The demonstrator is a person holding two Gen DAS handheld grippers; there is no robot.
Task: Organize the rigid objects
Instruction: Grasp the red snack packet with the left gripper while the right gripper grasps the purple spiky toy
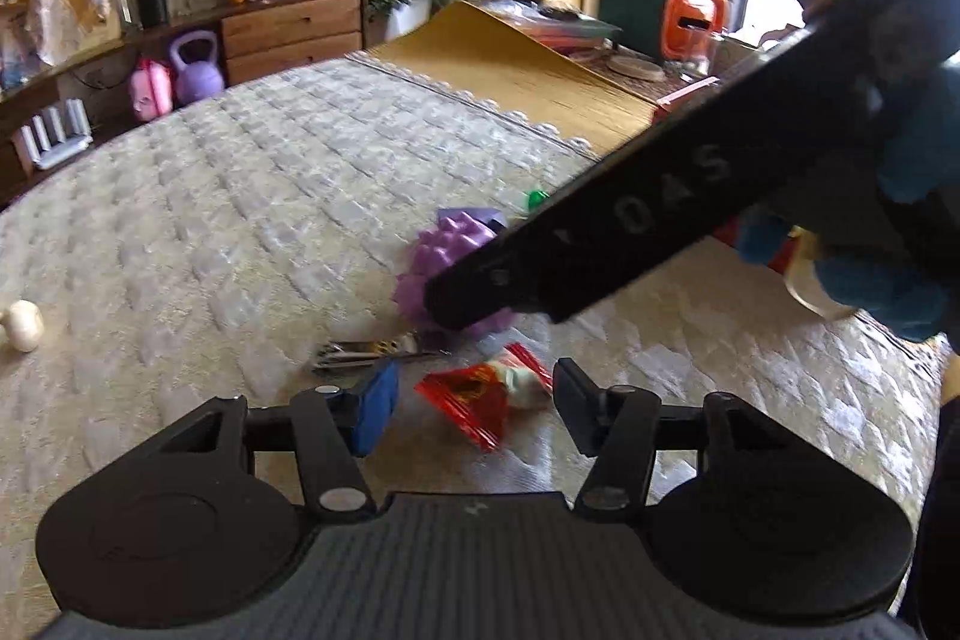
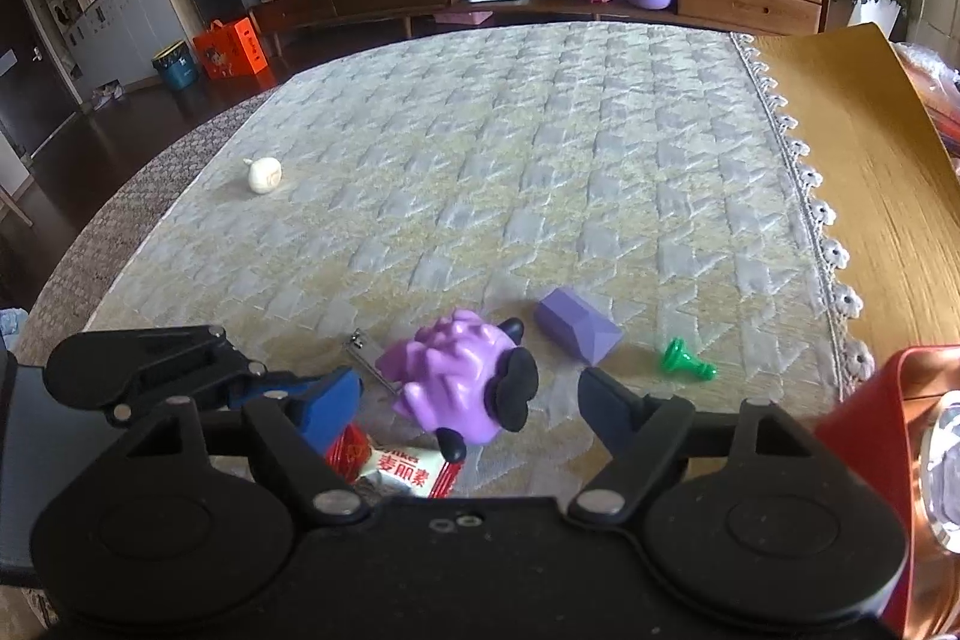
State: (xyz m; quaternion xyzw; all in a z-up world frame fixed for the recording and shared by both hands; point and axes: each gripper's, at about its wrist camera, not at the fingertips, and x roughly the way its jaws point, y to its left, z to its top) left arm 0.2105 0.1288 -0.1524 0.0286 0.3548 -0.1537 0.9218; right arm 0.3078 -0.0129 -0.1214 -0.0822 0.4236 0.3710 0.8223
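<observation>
Jaws of the left gripper [image 1: 474,409] stand spread around a red packet [image 1: 474,403] without pressing it on the quilted counter [image 2: 540,160], and farther right the right gripper [image 2: 471,406] straddles a purple spiky toy [image 2: 456,385], spread, with a purple block [image 2: 576,331] and green pawn [image 2: 687,361] beyond.

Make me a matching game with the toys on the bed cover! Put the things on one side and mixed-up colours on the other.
Things:
1. spiky toy
2. little pawn-shaped piece
3. small round knob
4. snack packet

Colours:
A. green
B. red
C. purple with black bits
D. cream white

Pairs: 1-C, 2-A, 3-D, 4-B
</observation>
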